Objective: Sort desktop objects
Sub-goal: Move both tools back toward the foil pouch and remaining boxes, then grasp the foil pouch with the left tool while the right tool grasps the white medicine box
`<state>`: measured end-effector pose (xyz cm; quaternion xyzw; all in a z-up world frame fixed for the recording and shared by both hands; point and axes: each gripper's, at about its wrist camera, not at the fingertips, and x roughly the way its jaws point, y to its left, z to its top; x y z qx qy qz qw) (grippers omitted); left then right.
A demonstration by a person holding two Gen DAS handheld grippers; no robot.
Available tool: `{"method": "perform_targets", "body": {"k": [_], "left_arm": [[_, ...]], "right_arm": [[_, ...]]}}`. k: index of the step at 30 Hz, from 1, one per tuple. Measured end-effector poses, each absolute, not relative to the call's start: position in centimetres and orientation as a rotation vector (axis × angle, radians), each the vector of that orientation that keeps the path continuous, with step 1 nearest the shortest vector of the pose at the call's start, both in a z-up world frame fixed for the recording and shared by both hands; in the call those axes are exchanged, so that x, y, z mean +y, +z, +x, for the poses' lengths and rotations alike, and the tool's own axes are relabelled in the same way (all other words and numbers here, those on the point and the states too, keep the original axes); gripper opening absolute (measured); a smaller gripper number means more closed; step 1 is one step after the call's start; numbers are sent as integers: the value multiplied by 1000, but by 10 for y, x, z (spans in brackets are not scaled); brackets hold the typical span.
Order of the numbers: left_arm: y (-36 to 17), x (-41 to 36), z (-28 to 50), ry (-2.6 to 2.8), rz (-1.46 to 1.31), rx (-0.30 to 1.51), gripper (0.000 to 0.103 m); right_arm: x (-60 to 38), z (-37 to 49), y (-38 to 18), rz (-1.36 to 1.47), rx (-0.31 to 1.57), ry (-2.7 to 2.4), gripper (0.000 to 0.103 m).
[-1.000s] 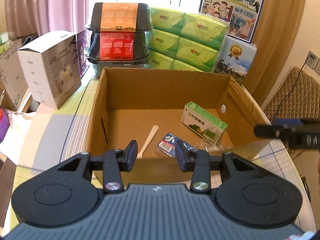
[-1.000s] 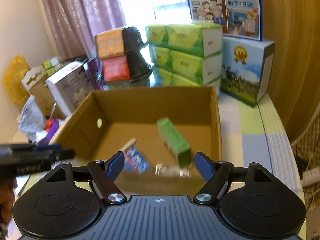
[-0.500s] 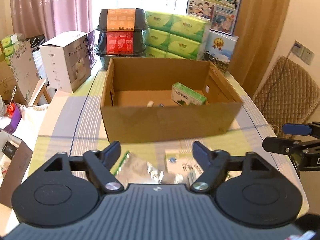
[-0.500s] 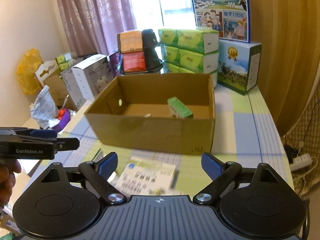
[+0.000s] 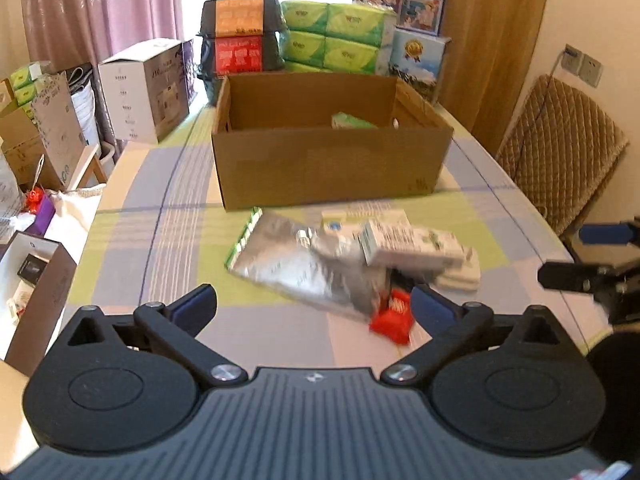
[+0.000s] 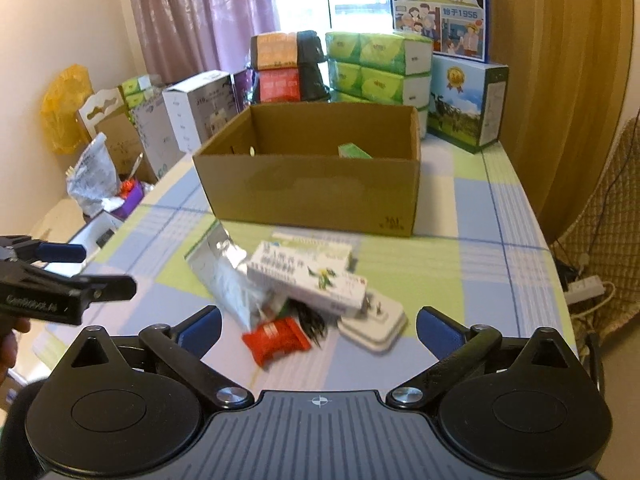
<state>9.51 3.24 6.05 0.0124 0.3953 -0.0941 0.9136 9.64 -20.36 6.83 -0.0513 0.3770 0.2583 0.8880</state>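
Both grippers spread, empty; red packet [image 6: 276, 339] between right gripper [image 6: 319, 328] fingers.

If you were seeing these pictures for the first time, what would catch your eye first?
Probably the open cardboard box mid-table, a green carton showing inside. In front of it lies a jumbled pile: silver foil pouch, white medicine box, red packet. Both tongs, left and right, stand open and empty.

Both wrist cams sit low over the near table [image 5: 132, 216] edge, facing the cardboard box [image 5: 328, 172] and window. Left cam views from the left, right from the right; both share the clutter pile [image 6: 304, 292] close ahead.
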Motion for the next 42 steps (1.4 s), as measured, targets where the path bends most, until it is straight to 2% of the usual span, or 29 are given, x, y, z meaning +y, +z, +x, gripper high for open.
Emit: {"method": "perform_targets", "body": {"k": [8, 17, 29, 42], "left_arm": [[38, 30, 65, -215, 49, 838, 101], [31, 27, 71, -268, 173, 831, 101], [18, 18, 104, -497, 487, 764, 101], [-28, -2, 157, -749, 1023, 633, 101]], "right_arm": [[-213, 77, 45, -133, 821, 540, 101], [-217, 71, 31, -182, 830, 558, 101], [-189, 93, 31, -458, 738, 759, 101], [-146, 136, -4, -785, 710, 949, 100]]}}
